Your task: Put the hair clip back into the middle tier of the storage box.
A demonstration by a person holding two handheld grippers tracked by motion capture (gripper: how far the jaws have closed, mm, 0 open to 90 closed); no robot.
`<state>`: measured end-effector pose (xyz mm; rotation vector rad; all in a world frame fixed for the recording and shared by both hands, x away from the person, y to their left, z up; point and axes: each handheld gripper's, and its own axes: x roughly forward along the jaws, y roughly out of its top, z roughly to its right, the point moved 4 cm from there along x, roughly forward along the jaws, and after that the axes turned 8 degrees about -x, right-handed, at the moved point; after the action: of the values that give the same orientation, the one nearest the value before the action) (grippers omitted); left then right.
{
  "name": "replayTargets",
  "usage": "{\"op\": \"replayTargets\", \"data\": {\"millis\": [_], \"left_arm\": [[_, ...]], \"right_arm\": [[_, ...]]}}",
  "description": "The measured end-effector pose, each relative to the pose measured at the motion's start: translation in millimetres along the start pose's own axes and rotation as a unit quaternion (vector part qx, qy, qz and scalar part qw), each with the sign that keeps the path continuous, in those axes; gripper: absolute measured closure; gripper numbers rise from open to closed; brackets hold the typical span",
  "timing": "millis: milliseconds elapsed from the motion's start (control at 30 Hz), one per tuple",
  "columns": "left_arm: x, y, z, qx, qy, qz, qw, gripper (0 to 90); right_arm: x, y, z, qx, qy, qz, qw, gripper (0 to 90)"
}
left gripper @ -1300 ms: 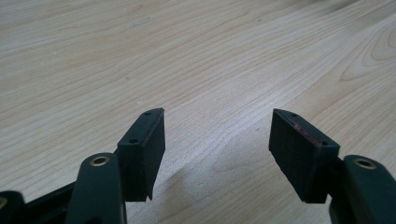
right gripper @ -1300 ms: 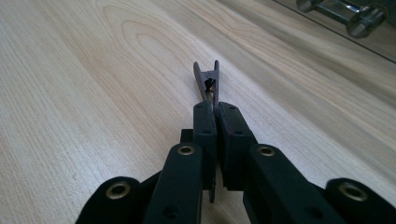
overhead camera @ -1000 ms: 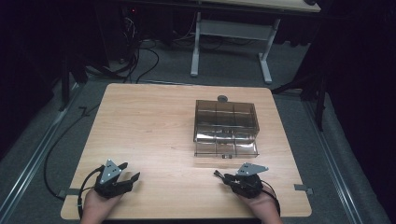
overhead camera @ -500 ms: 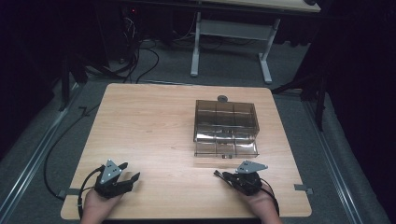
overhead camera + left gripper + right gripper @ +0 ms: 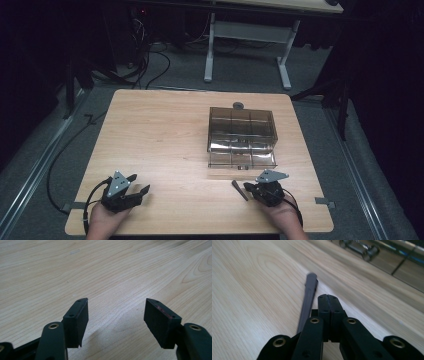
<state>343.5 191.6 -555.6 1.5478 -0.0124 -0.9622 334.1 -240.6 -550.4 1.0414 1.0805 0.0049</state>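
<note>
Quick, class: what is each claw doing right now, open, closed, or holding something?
Left claw: open, holding nothing.
Right claw: closed, nothing between its jaws; a dark stick lies beside it.

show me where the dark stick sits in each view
high view: dark stick lies on the table just left of the right claw, before the clear drawer box.
right gripper view: left of centre, beside that shut claw.
left gripper view: bare table ahead of the open left claw.
shared landmark: clear drawer box, top right in right gripper view.
</note>
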Motion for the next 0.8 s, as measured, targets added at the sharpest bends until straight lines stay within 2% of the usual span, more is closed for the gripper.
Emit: {"op": "replayTargets", "data": {"millis": [233, 433, 633, 800], "left_arm": [[0.2, 0.0, 0.3, 0.003, -0.005, -0.001, 1.0, 36.9], [0.7, -0.2, 1.1, 0.007, -0.009, -0.005, 0.9999, 37.1], [0.0, -0.6, 1.2, 0.007, -0.01, -0.004, 0.9999, 37.2], [-0.6, -0.6, 0.6, 0.004, -0.014, -0.003, 0.9999, 37.2]], "right_arm": [[-9.9, -4.2, 8.8, -0.011, -0.011, -0.059, 0.9981, 90.0], [-13.1, -0.8, 8.4, -0.002, 0.006, -0.1, 0.995, 87.0], [-13.5, 7.0, 5.6, -0.001, 0.021, -0.158, 0.9872, 83.7], [-12.9, 13.2, 4.8, -0.002, 0.033, -0.209, 0.9773, 81.2]]}}
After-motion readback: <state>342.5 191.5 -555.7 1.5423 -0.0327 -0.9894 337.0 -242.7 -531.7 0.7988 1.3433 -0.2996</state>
